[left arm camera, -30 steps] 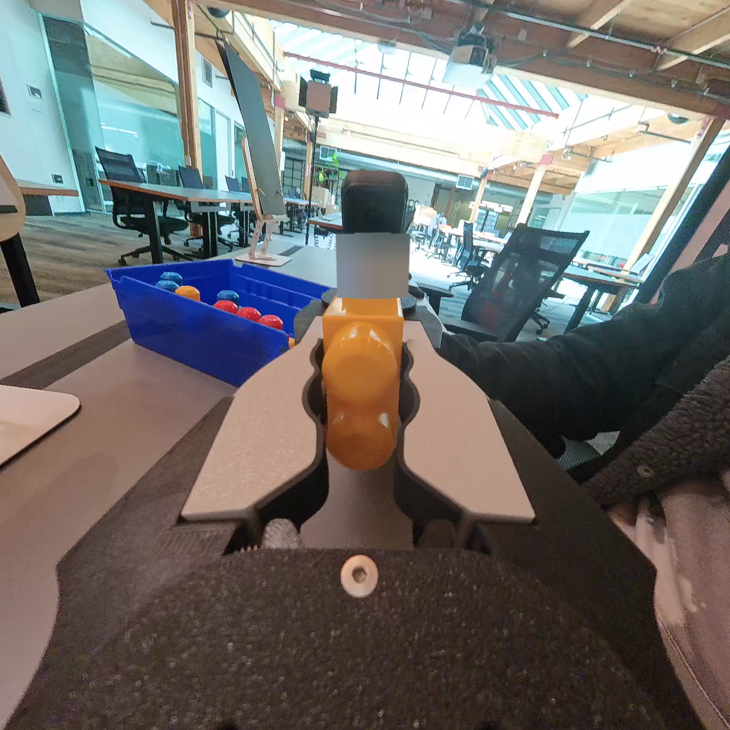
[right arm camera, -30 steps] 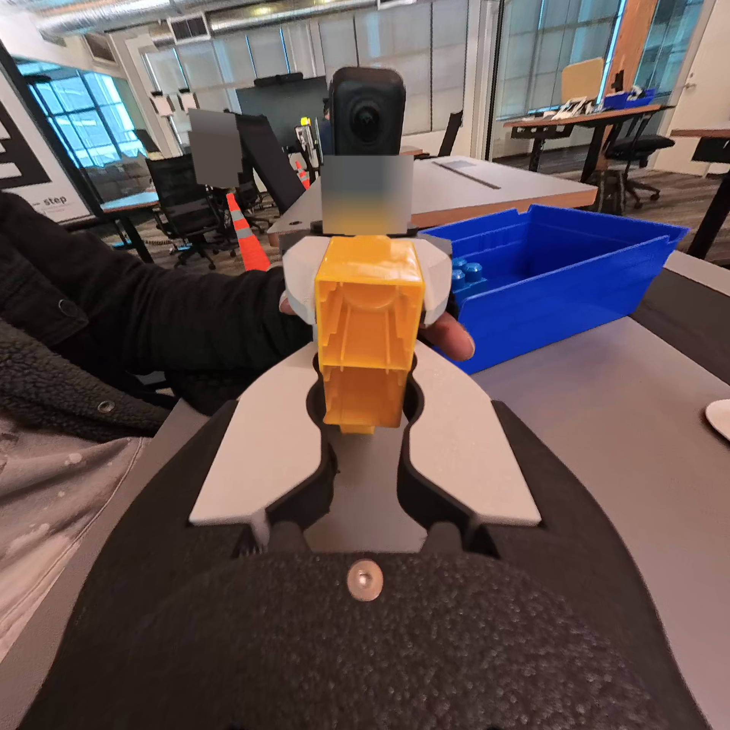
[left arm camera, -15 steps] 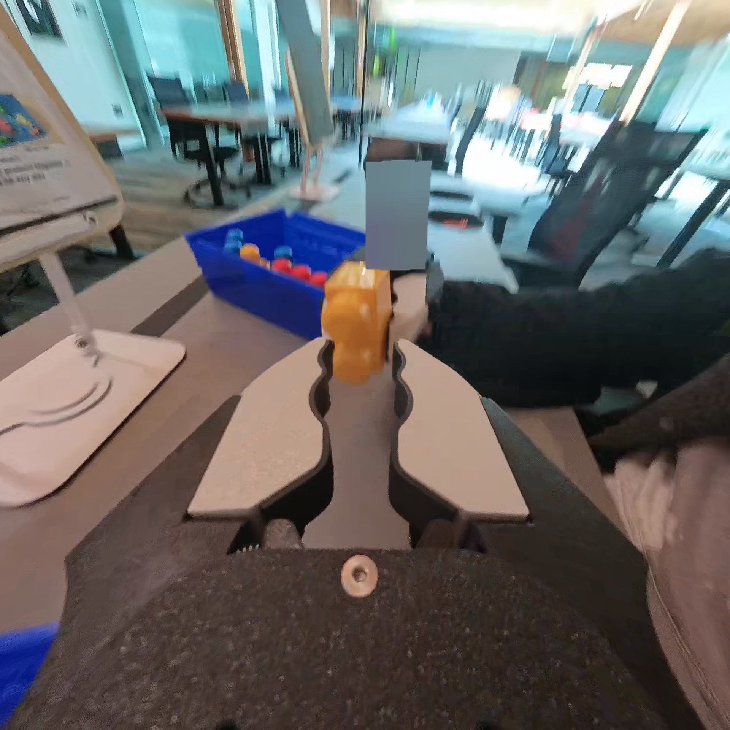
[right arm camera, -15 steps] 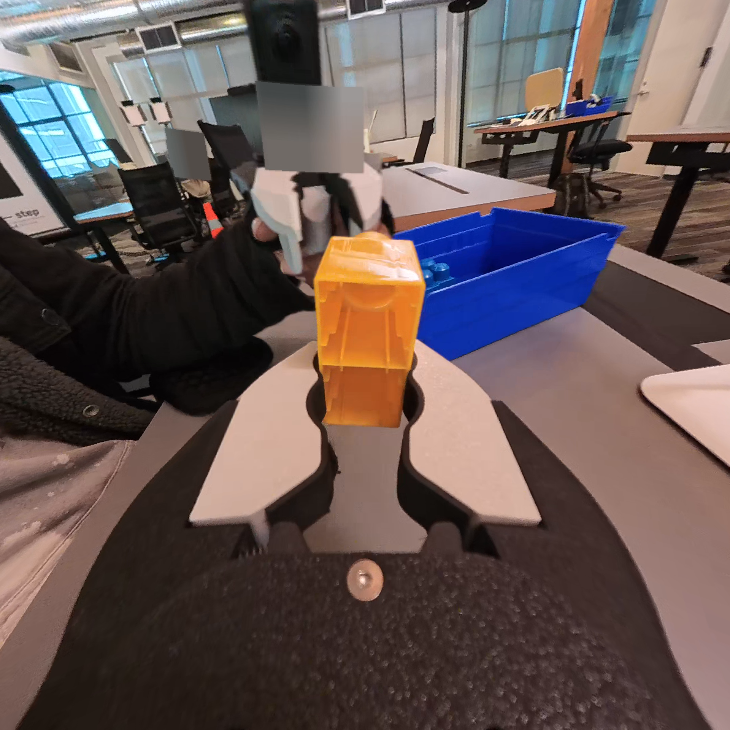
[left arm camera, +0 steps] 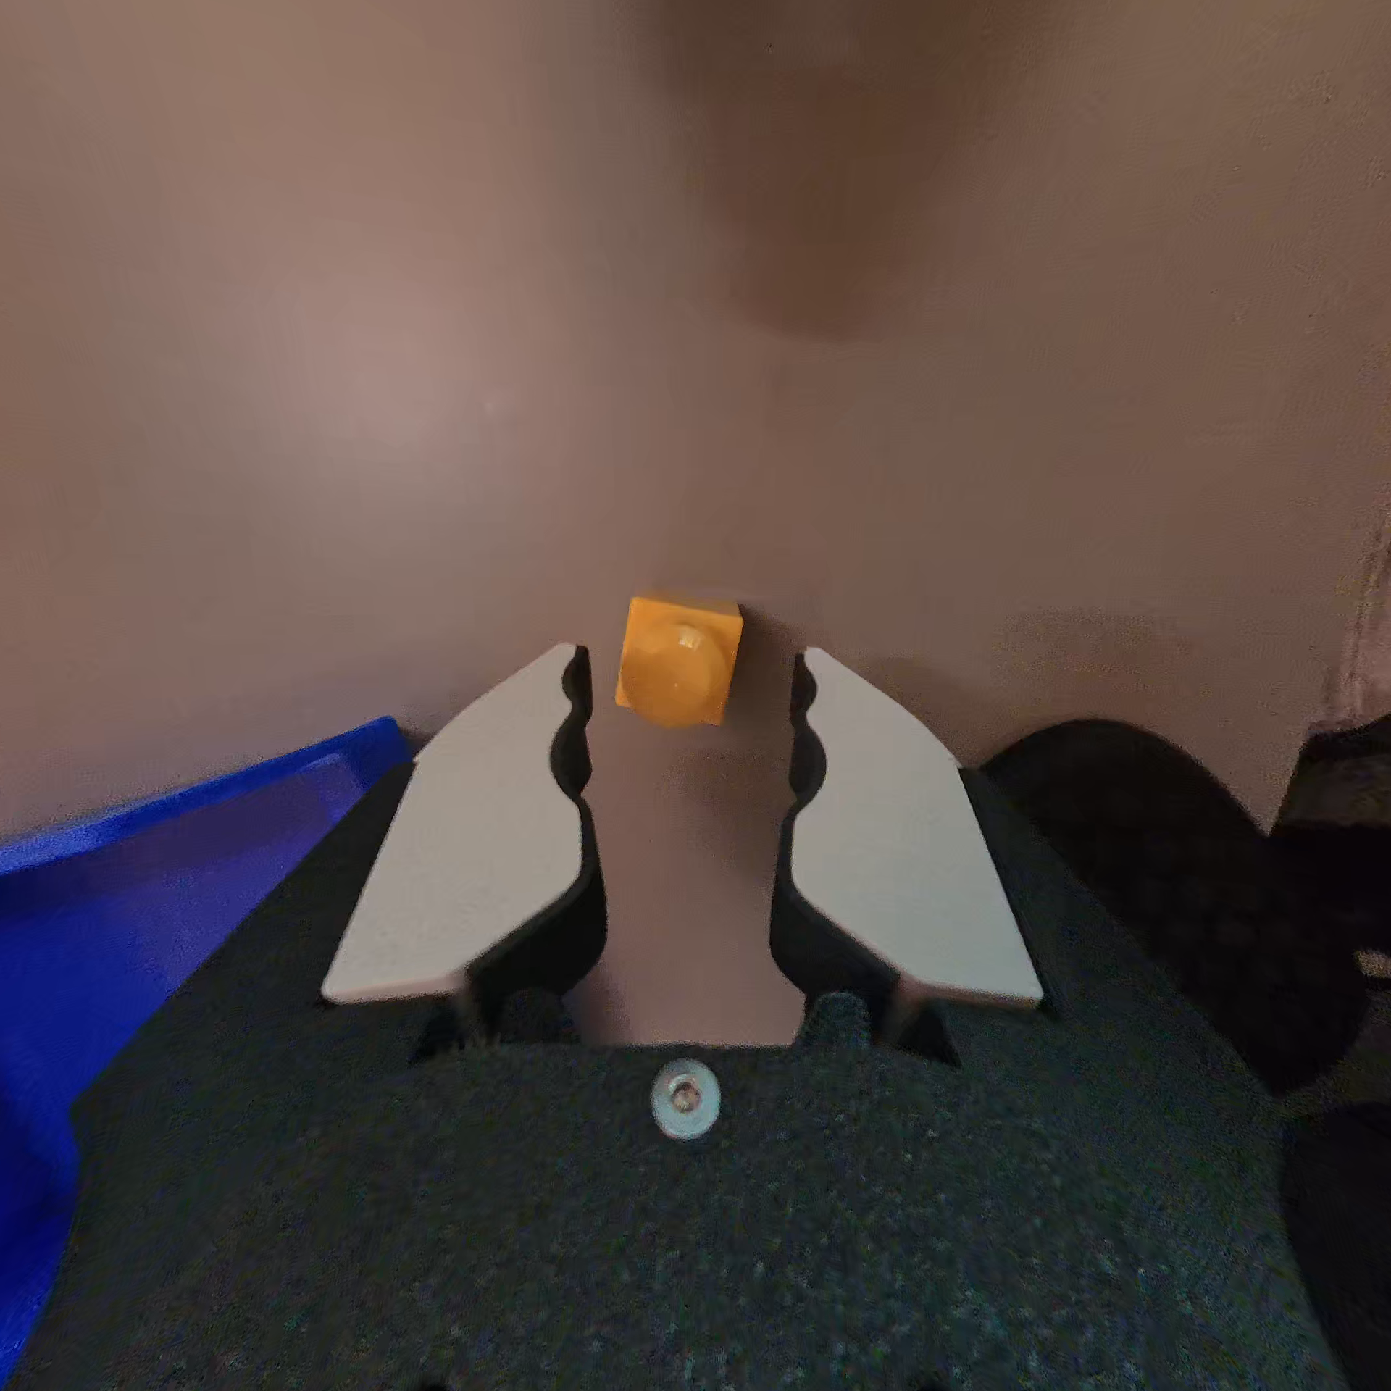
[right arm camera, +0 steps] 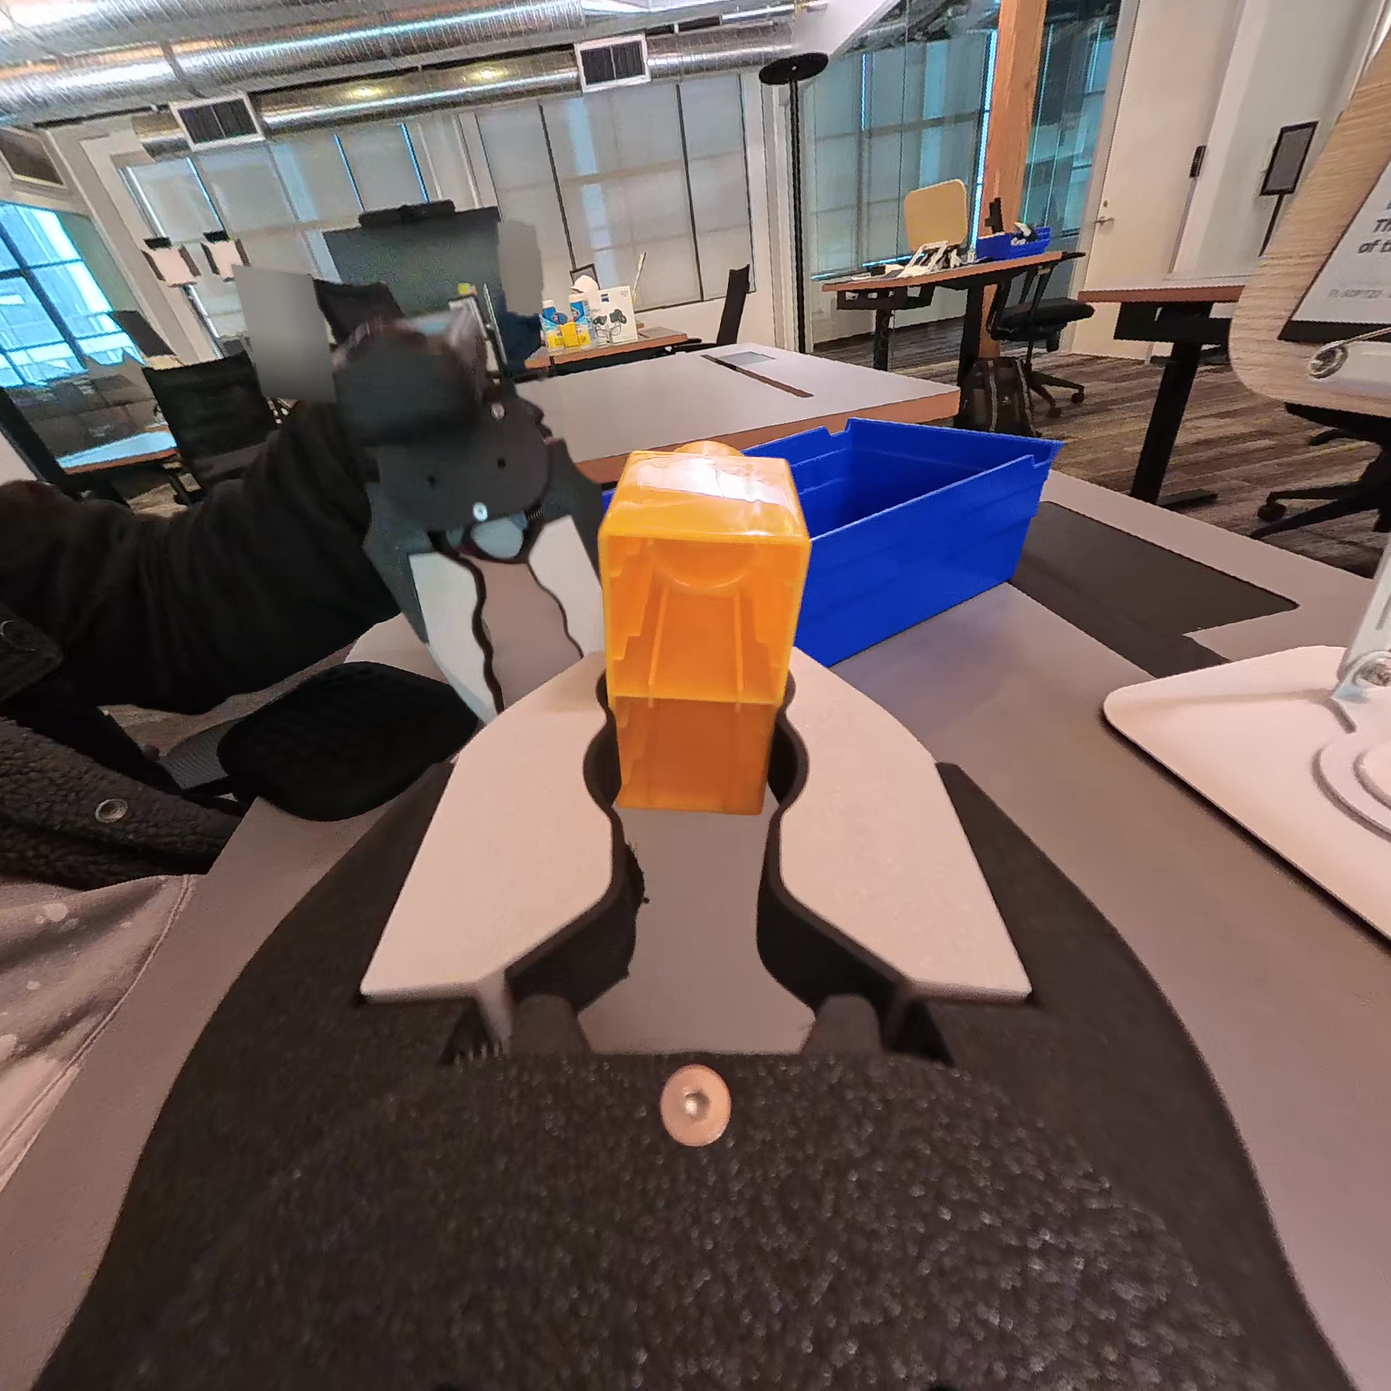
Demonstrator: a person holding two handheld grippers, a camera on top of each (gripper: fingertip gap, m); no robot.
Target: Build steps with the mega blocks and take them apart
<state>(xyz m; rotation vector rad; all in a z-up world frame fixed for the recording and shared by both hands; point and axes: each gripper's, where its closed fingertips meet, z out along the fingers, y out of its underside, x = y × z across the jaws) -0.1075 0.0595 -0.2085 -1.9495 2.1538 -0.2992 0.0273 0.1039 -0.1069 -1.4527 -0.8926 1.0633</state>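
1 orange block point(left arm camera: 675, 662) sits stud-up on the table; another orange block point(right arm camera: 700, 640) is claw-held.

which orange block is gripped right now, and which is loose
The orange block clamped in the right gripper is gripped. The single-stud orange block sits free on the table between the open left gripper's fingers.

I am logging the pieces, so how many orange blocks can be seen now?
2. One loose orange block lies on the table before the open left gripper. The held orange block is clamped in the right gripper. The blue bin may hide more.
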